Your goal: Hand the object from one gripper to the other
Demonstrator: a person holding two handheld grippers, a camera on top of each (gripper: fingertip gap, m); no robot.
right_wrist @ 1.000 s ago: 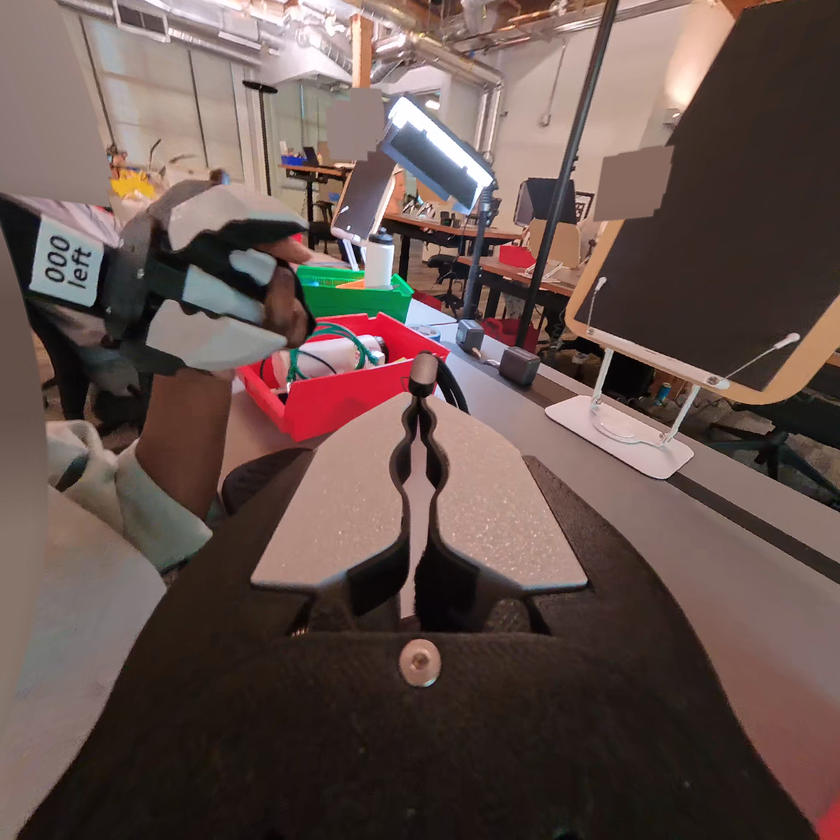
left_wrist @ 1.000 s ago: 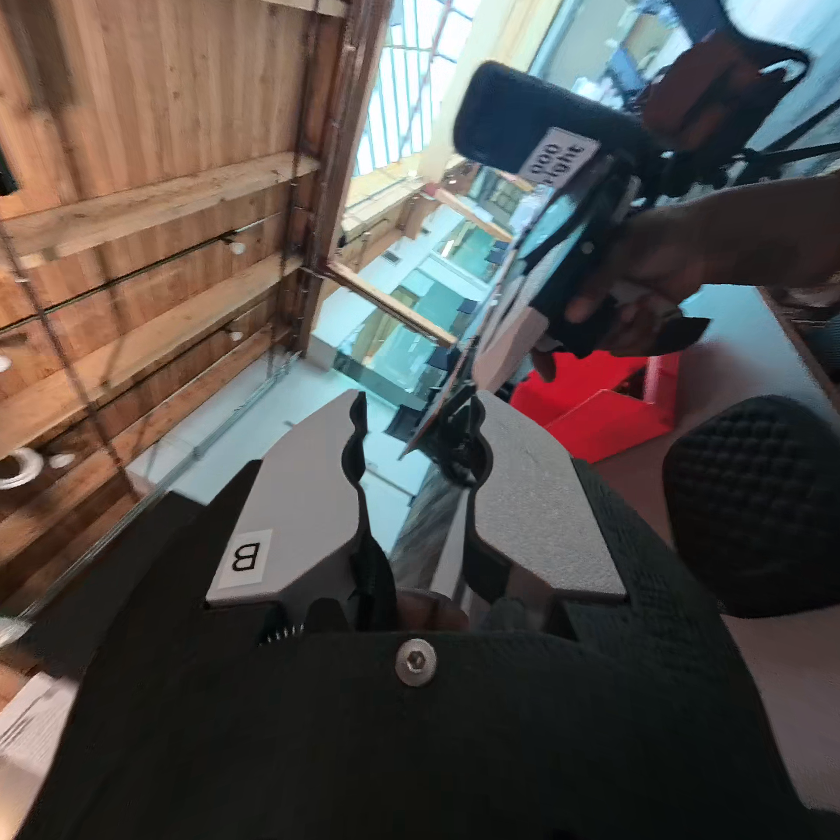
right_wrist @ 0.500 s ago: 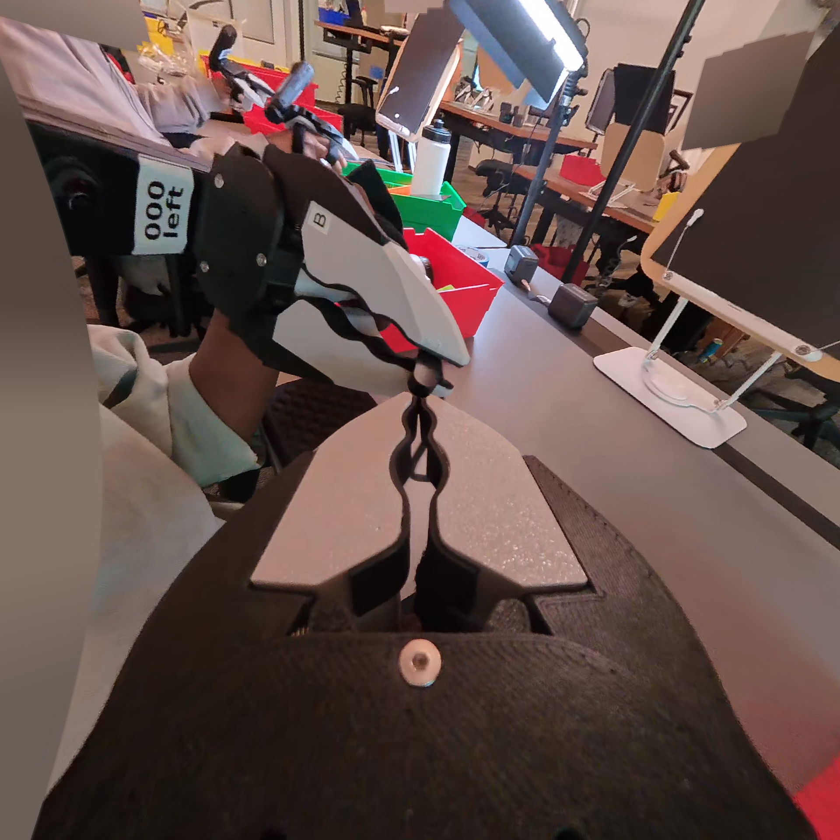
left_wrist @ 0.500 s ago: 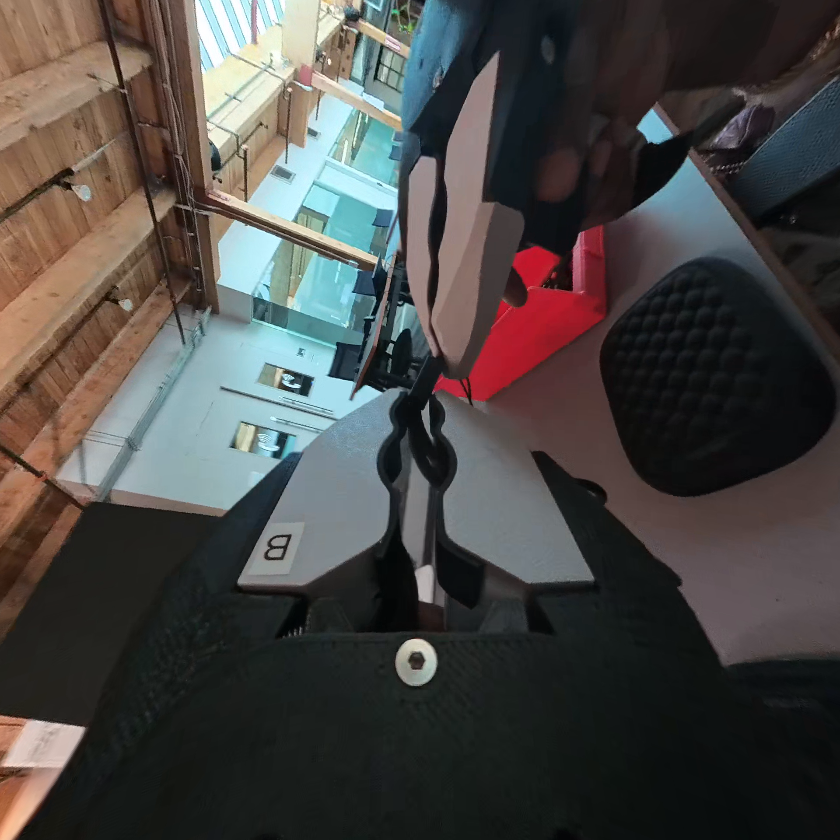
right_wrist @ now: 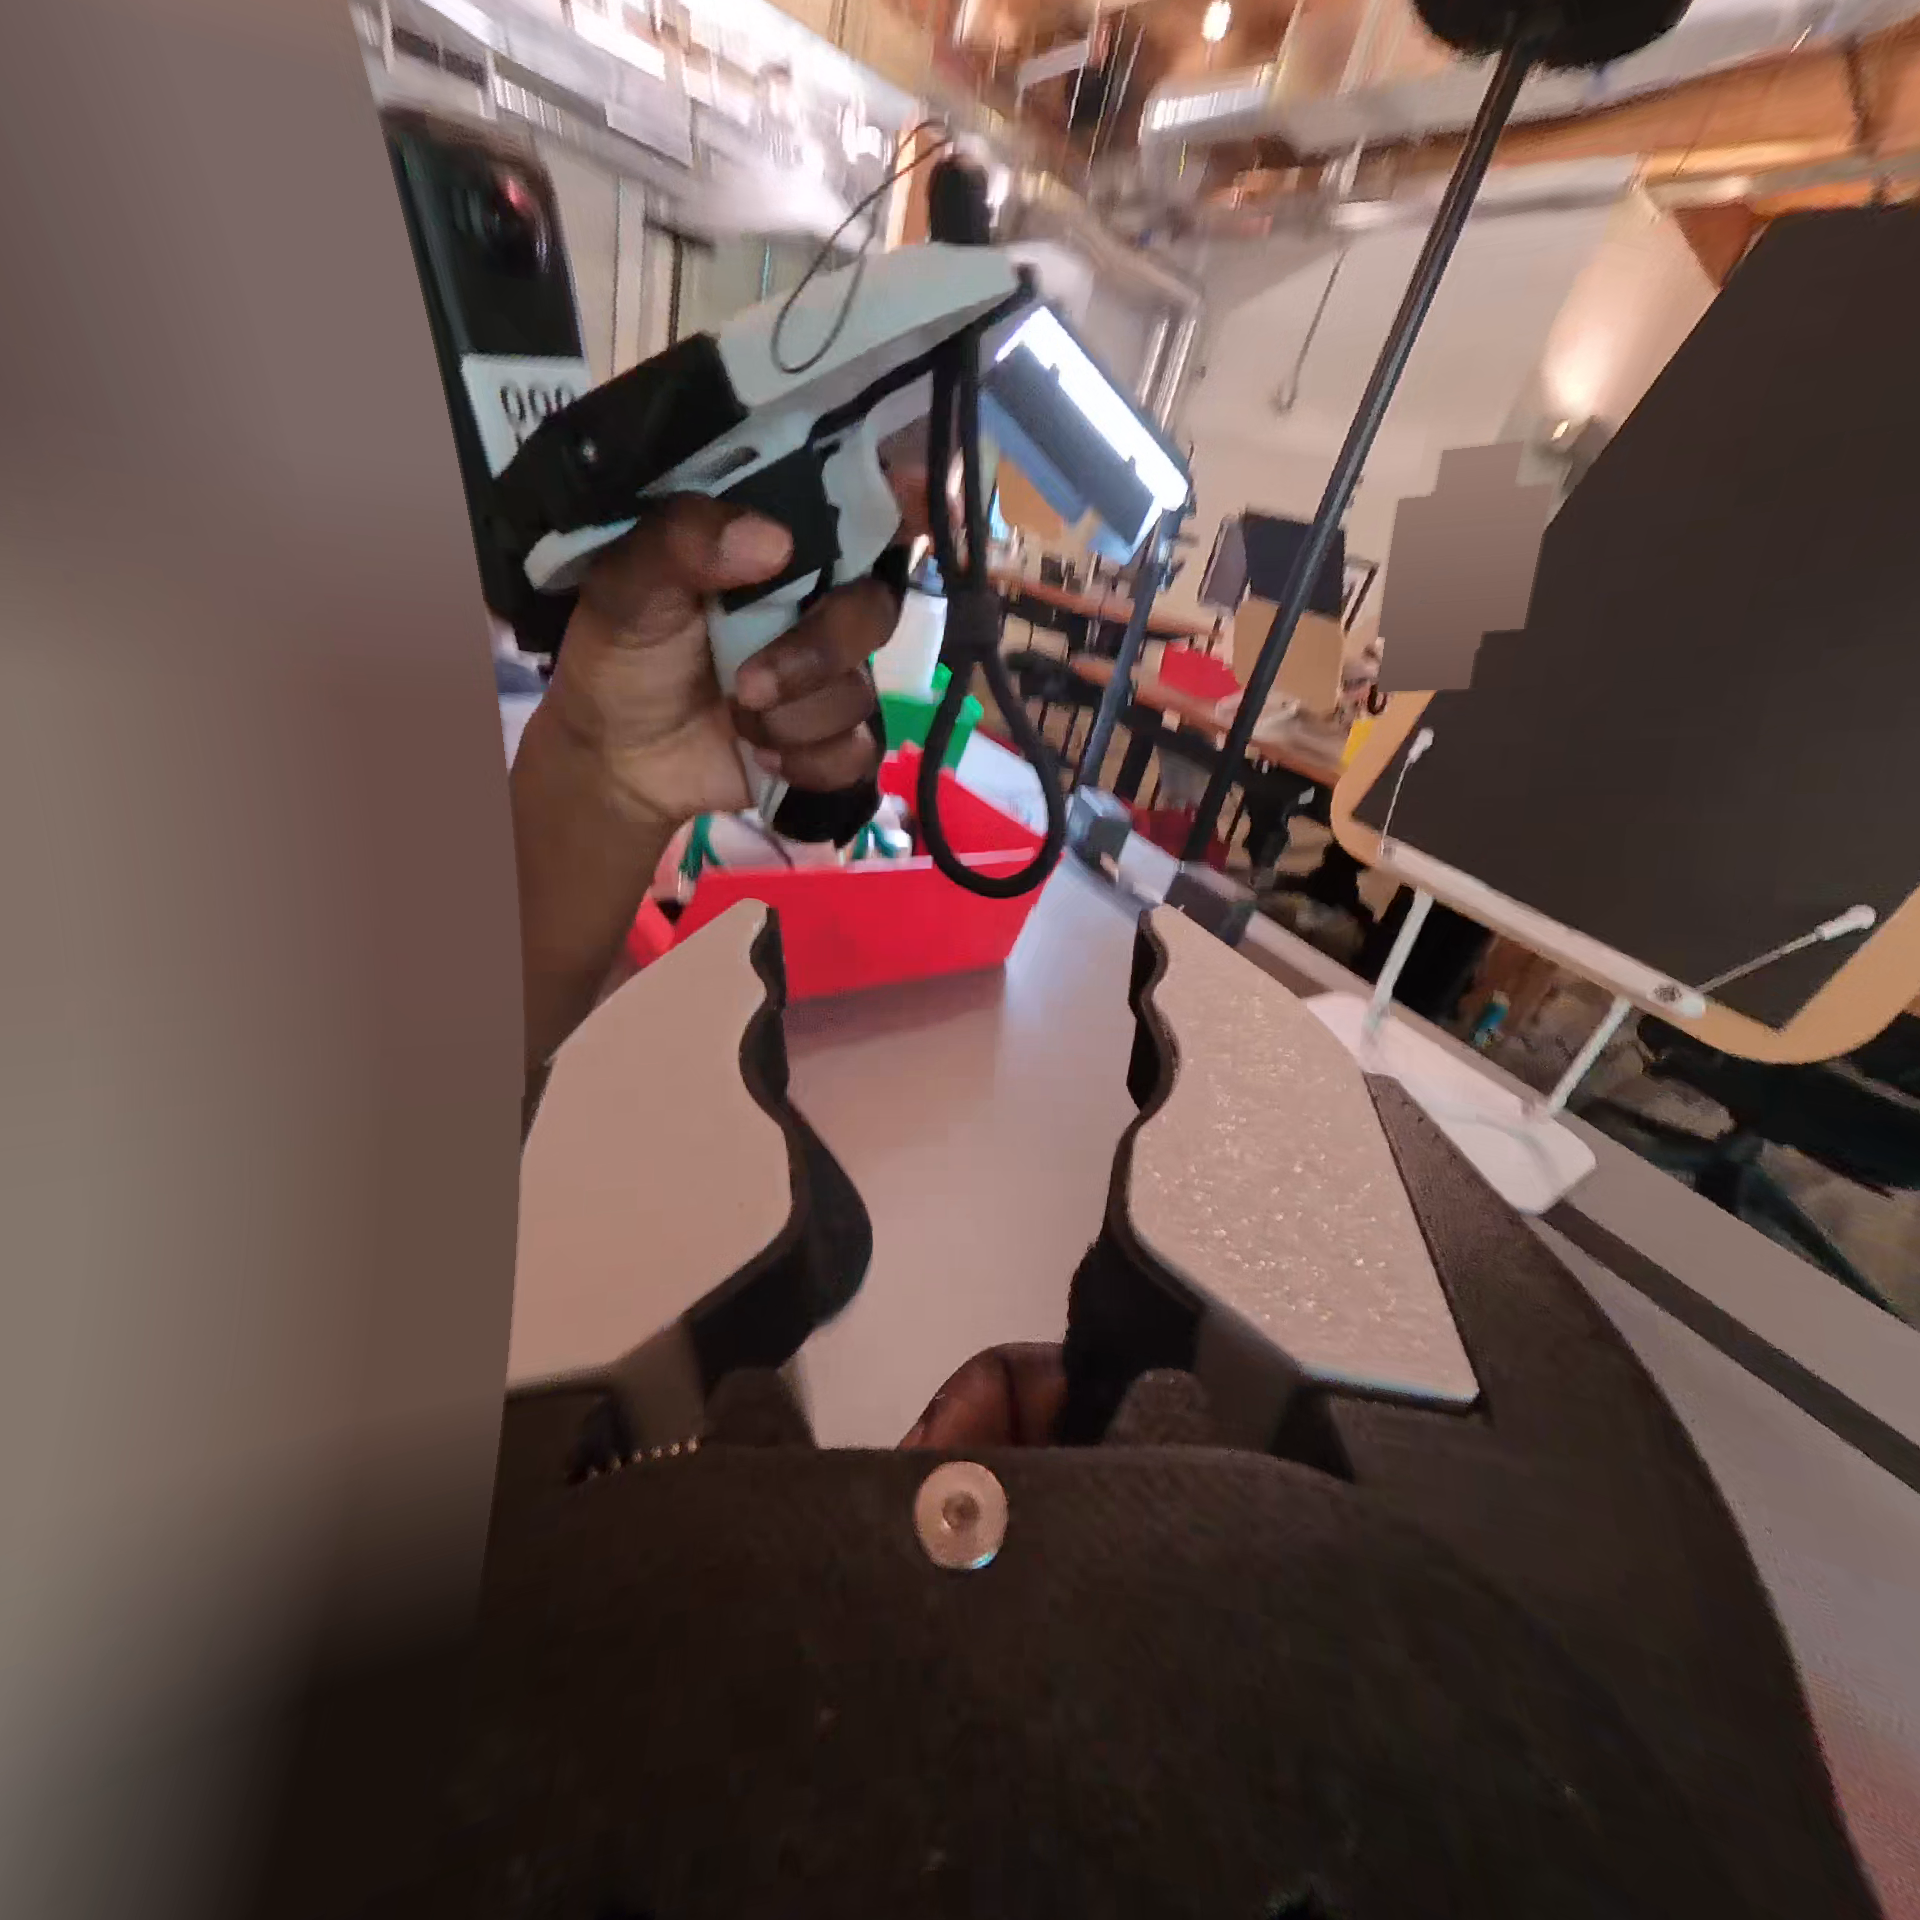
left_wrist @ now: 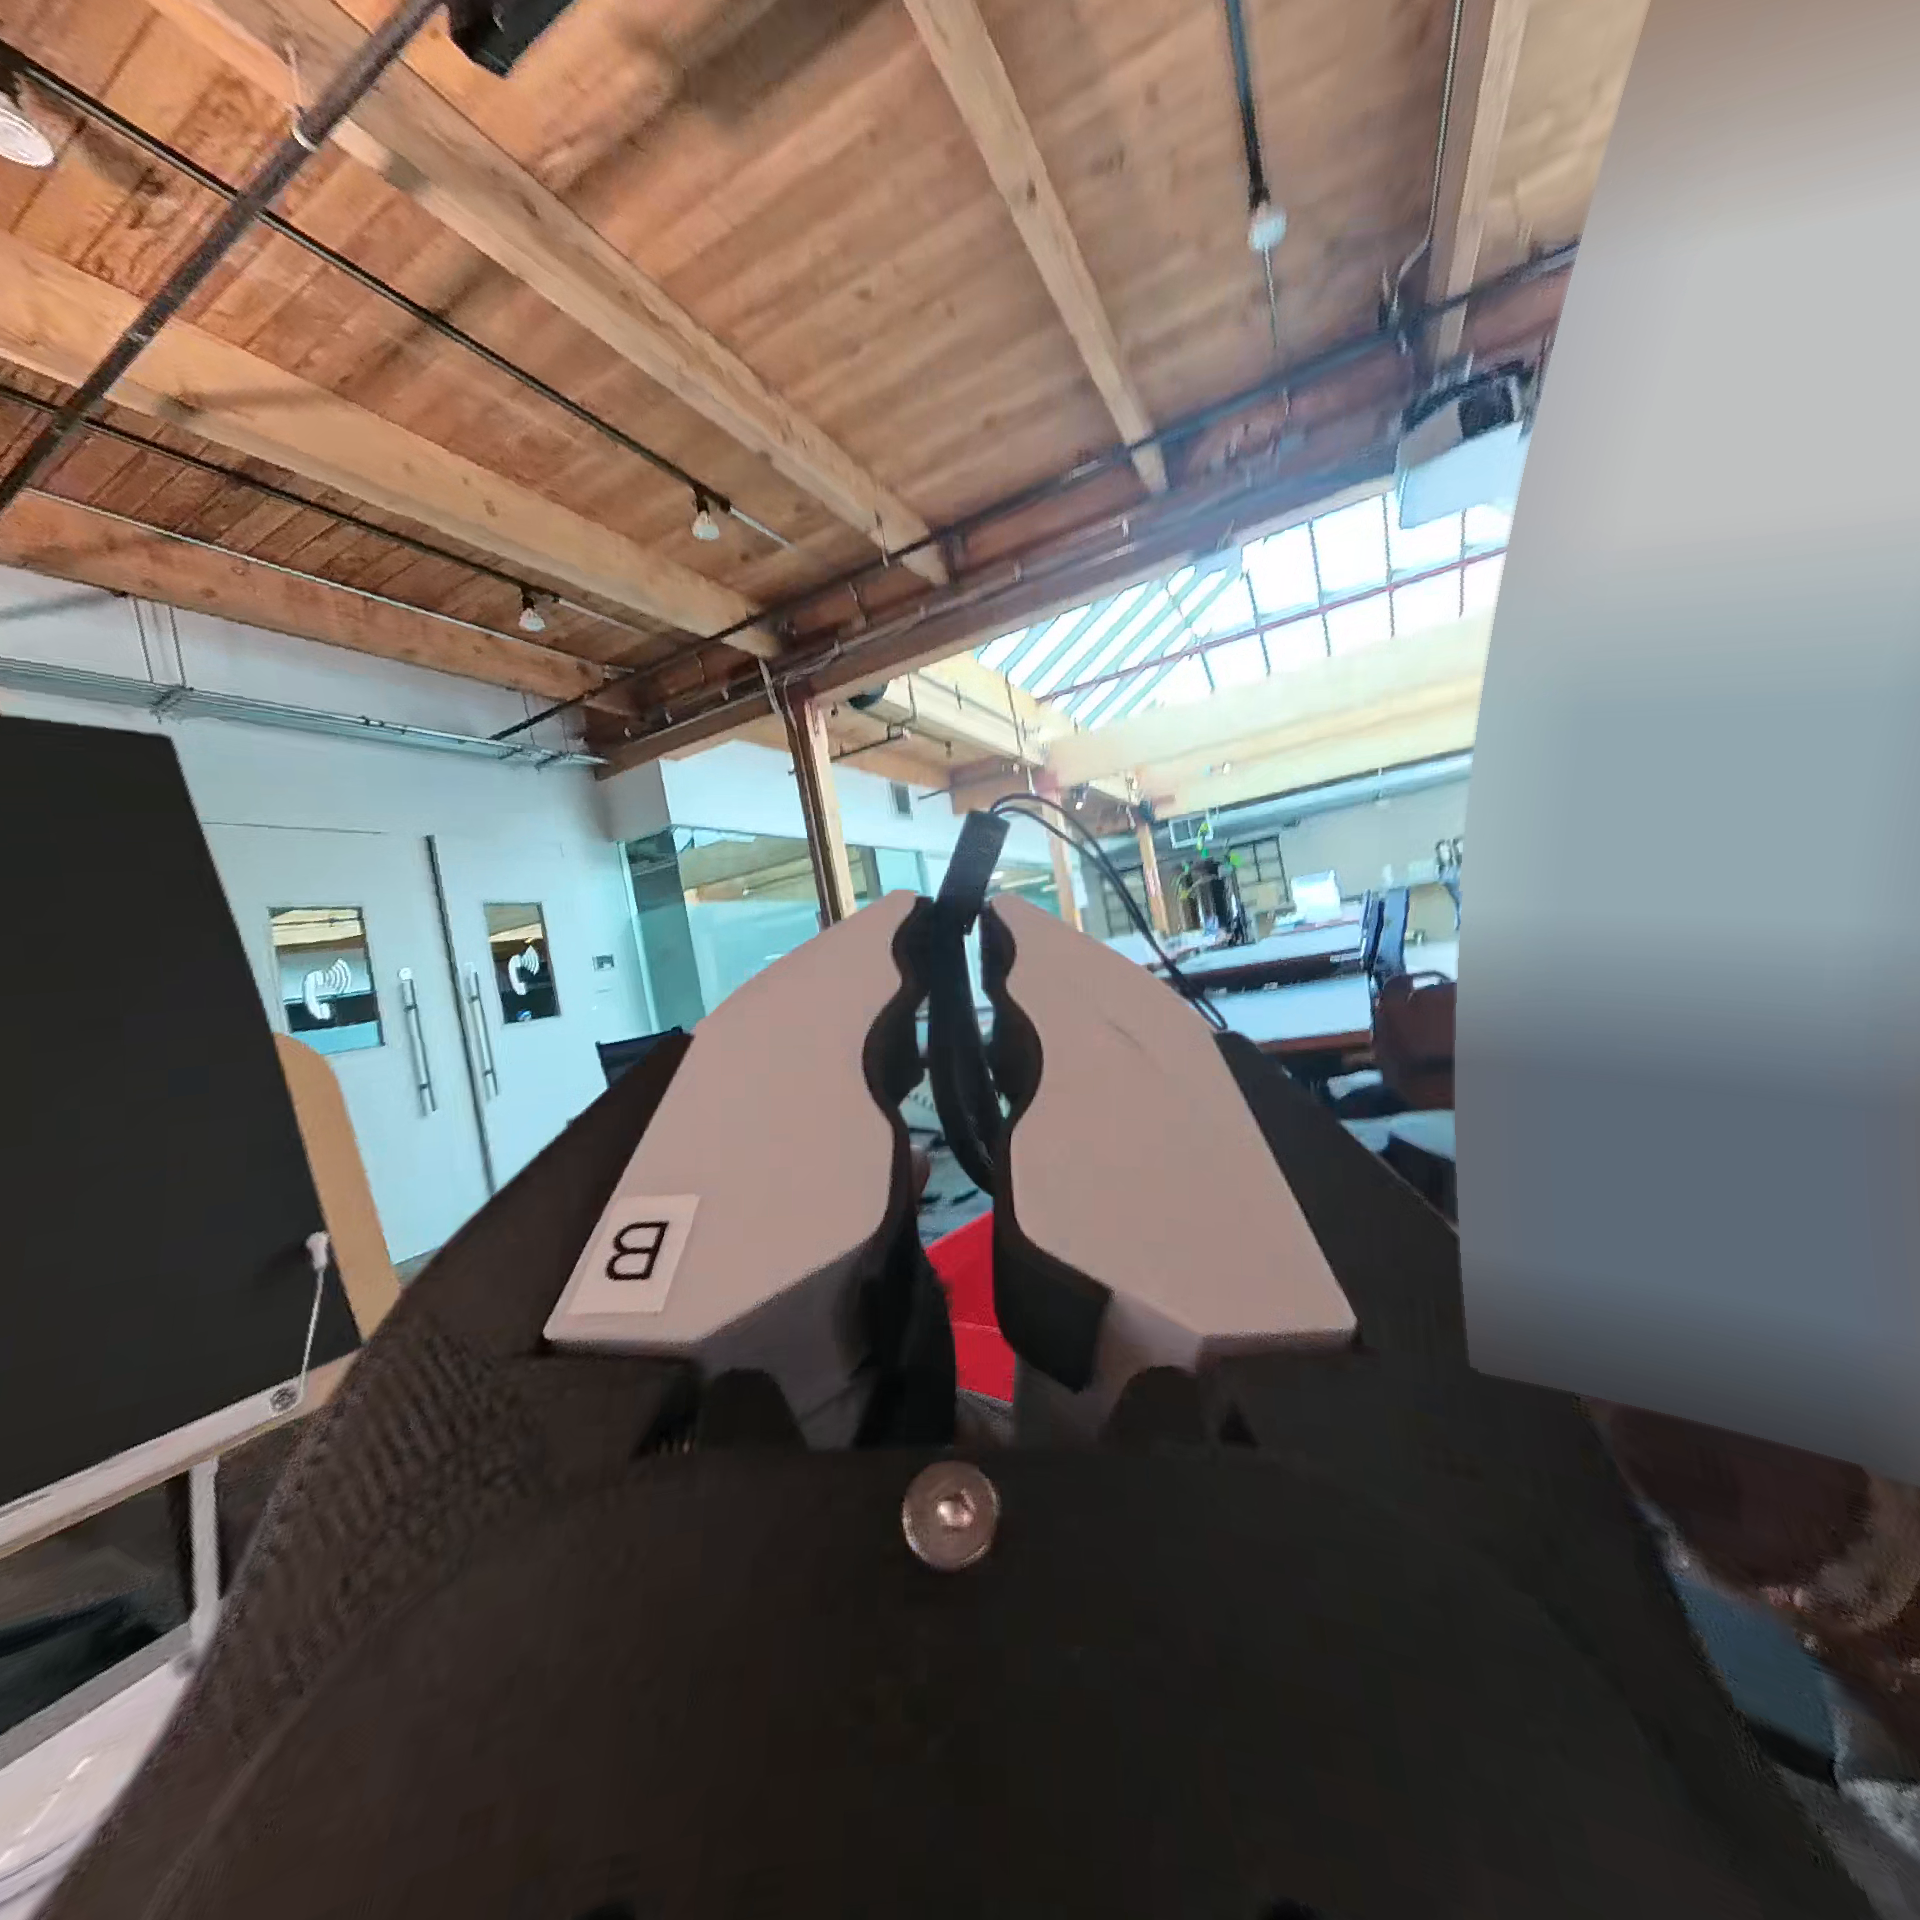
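Lanyard (right_wrist: 982, 665) hangs gripped in the left gripper (left_wrist: 951, 914) jaws above the red bin (right_wrist: 883, 920); right gripper (right_wrist: 951, 935) jaws gape empty, so retreat clear of the loop.

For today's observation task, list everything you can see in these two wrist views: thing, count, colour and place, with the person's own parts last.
Black cord lanyard: 1, black, pinched in the left gripper, its loop hanging free above the bin.
Red bin: 1, red, on the grey table beyond the right gripper.
Green bin: 1, green, behind the red one, mostly hidden.
Grey table: 1, grey, under both grippers.
Tablet on stand: 1, black screen, tan frame, white stand, right side of table.
Light panel: 1, lit white, on a black pole behind.
Wooden ceiling: brown beams, overhead.
Left gripper: grey fingers, shut on the cord.
Right gripper: grey fingers, open, empty.
Hand: 1, holding the left gripper's handle.
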